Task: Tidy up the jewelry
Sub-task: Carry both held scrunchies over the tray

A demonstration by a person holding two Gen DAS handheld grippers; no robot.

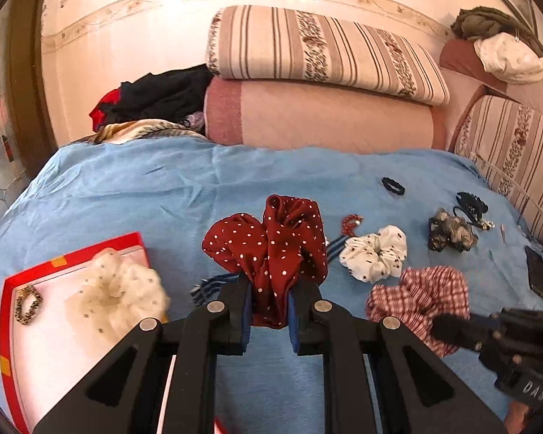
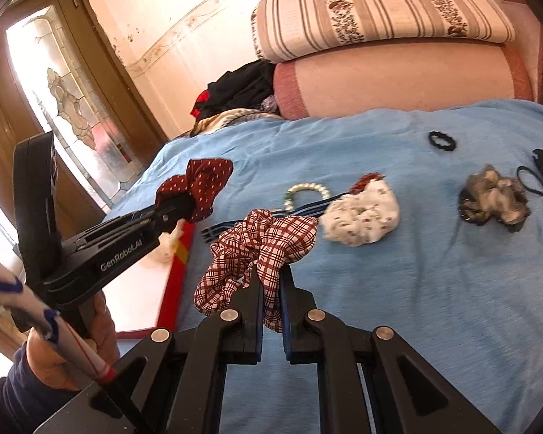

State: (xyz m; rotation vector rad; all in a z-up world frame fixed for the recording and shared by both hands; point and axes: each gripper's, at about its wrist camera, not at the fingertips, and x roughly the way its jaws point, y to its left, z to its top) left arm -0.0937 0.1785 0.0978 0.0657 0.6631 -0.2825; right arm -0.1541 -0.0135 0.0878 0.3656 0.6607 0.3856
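**Both grippers closed on scrunchies over the blue bedspread**

The left gripper point(image 1: 269, 289) is clamped on a dark red scrunchie point(image 1: 268, 242) of thin gathered fabric dotted with small white spots. The fabric is pinched between the blue-lined pads; most of it bulges out beyond the fingertips in two puffed lobes, and a short fold hangs back between the jaws. In the right wrist view the same scrunchie point(image 2: 199, 190) is seen lifted off the bedspread, just above the far corner of the red tray point(image 2: 179, 264).

The right gripper point(image 2: 269, 282) is clenched on a red-and-white checked scrunchie point(image 2: 260, 249), a crumpled woven ring. One fold is trapped between the pads; the rest spreads forward and to the left of the fingertips, beside the tray's right edge.

The red tray point(image 1: 32, 271) is shallow and rectangular, with a white lining. A fluffy cream scrunchie point(image 1: 119, 293) with sparse dark specks and a small beaded bracelet point(image 1: 28, 305) in gold and black are recorded inside it.

Right of the tray, on the wrinkled blue bedspread point(image 1: 126, 195), the following are noted: a striped blue band point(image 2: 271, 217), a pearl bracelet point(image 2: 306, 191), a white printed scrunchie point(image 1: 374, 253), a red bead bracelet point(image 1: 351, 224), a mottled grey-black scrunchie point(image 1: 450, 235), a thin black hair tie point(image 1: 393, 185) and a black claw clip point(image 1: 470, 204). A dark phone point(image 1: 536, 271) lies farthest from the tray.
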